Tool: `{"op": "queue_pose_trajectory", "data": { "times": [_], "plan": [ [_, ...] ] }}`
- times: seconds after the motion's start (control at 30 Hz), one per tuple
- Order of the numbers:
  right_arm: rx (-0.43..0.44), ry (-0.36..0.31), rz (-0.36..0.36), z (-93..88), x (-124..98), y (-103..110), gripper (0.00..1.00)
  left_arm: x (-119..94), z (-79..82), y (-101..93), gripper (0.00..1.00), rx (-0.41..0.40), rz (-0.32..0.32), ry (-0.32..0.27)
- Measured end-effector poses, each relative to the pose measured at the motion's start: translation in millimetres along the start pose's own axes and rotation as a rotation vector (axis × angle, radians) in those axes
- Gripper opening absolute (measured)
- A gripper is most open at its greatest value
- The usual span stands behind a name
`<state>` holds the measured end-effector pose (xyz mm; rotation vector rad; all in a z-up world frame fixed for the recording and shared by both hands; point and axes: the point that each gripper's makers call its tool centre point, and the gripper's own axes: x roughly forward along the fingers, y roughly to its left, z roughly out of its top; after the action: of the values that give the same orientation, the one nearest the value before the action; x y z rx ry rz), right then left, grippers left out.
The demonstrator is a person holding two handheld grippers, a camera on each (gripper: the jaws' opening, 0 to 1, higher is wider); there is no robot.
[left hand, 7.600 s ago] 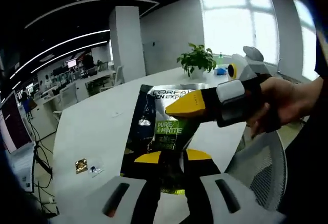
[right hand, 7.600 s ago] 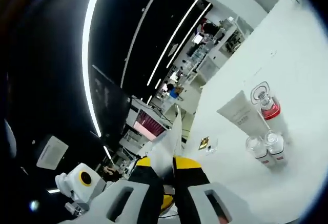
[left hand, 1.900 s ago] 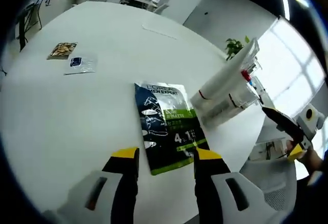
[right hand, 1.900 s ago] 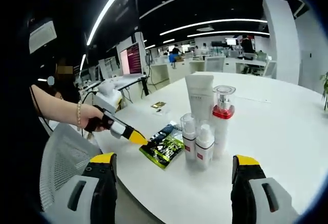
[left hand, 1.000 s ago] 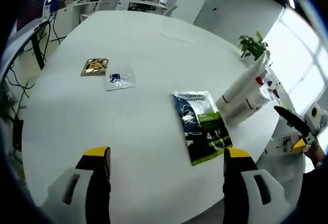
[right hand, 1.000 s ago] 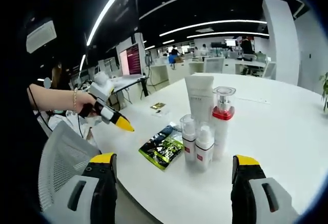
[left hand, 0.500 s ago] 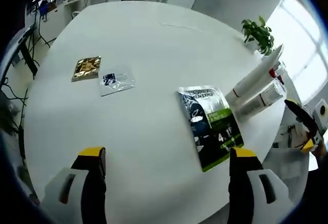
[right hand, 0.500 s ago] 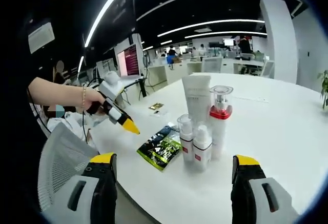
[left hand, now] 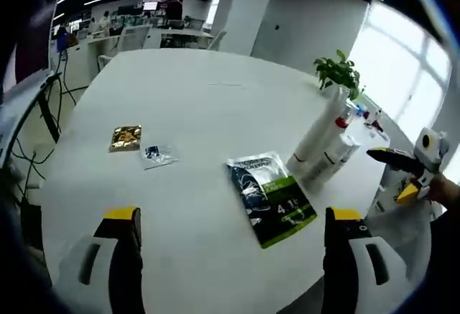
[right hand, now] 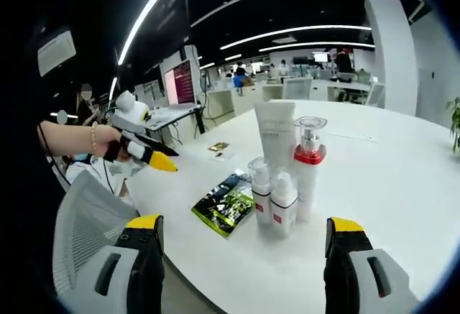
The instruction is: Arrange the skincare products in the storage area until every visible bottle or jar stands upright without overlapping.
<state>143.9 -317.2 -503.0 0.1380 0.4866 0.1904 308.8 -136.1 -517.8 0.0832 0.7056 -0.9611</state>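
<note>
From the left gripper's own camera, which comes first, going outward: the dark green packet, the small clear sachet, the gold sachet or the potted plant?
1. Dark green packet, lying flat, right of centre.
2. Clear sachet and gold sachet, side by side on the left; too close to call.
3. Potted plant, at the table's far edge.

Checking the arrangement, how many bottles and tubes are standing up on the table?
4, clustered together: tall white tube at back, red-collared pump bottle beside it, two small pump bottles in front. None looks hidden.

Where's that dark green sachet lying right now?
The sachet lies flat on the white table, just left of the upright bottles in the right gripper view.
</note>
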Motion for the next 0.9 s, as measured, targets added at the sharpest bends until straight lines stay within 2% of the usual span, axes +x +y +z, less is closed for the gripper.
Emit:
{"op": "queue_pose_trajectory", "data": {
  "times": [0.07, 0.13, 0.23, 0.3, 0.33, 0.37, 0.43, 0.5, 0.6, 0.73, 0.77, 0.8, 0.83, 0.87, 0.9],
  "plan": [
    [-0.001, 0.001, 0.000, -0.1, 0, 0, 0.99, -8, 6.5, -5.7, 0.99, 0.029, -0.008, -0.049],
    [-0.001, -0.003, -0.003, 0.6, 0, 0, 0.99, -17, 5.2, -7.7, 0.99, 0.070, 0.001, -0.059],
    [0.003, -0.003, -0.008, 0.5, 0, -1, 0.99, -25, 2.4, -9.6, 0.99, 0.090, 0.007, -0.060],
    [0.004, -0.002, -0.010, 0.3, 0, -2, 0.99, -31, 4.3, -15.7, 0.99, 0.080, 0.010, -0.072],
    [0.004, -0.002, -0.009, 0.3, 0, -2, 0.99, -32, 5.8, -17.0, 0.99, 0.067, 0.004, -0.093],
    [0.004, -0.002, -0.010, 0.3, 0, -2, 0.99, -35, 10.6, -21.4, 0.99, 0.033, -0.014, -0.142],
    [0.001, 0.000, -0.013, 0.1, 0, -2, 0.99, -44, 14.3, -26.9, 0.99, -0.008, -0.022, -0.181],
    [-0.002, 0.002, -0.015, -0.3, 1, -3, 0.99, -46, 5.4, -23.7, 0.99, 0.015, -0.001, -0.170],
    [-0.011, 0.008, -0.020, -1.3, 1, -3, 0.99, -51, -1.1, -18.8, 0.99, 0.099, 0.049, -0.150],
    [-0.018, 0.016, -0.019, -2.1, 2, -2, 0.99, -48, -13.5, -13.9, 0.99, 0.090, 0.049, -0.160],
    [-0.018, 0.019, -0.018, -2.6, 2, -2, 0.99, -47, -21.1, -8.3, 0.99, 0.094, 0.074, -0.087],
    [-0.017, 0.022, -0.017, -3.3, 2, -1, 0.99, -46, -15.3, -8.2, 0.98, 0.098, 0.084, -0.109],
    [-0.016, 0.022, -0.018, -3.5, 2, -2, 0.99, -47, -4.7, -8.4, 0.98, 0.123, 0.089, -0.177],
    [-0.015, 0.022, -0.019, -3.7, 2, -2, 0.99, -46, -1.2, -9.3, 0.99, 0.119, 0.087, -0.209],
    [-0.014, 0.022, -0.020, -3.6, 1, -2, 0.99, -44, -5.6, -8.5, 0.99, 0.117, 0.087, -0.187]
  ]
}}
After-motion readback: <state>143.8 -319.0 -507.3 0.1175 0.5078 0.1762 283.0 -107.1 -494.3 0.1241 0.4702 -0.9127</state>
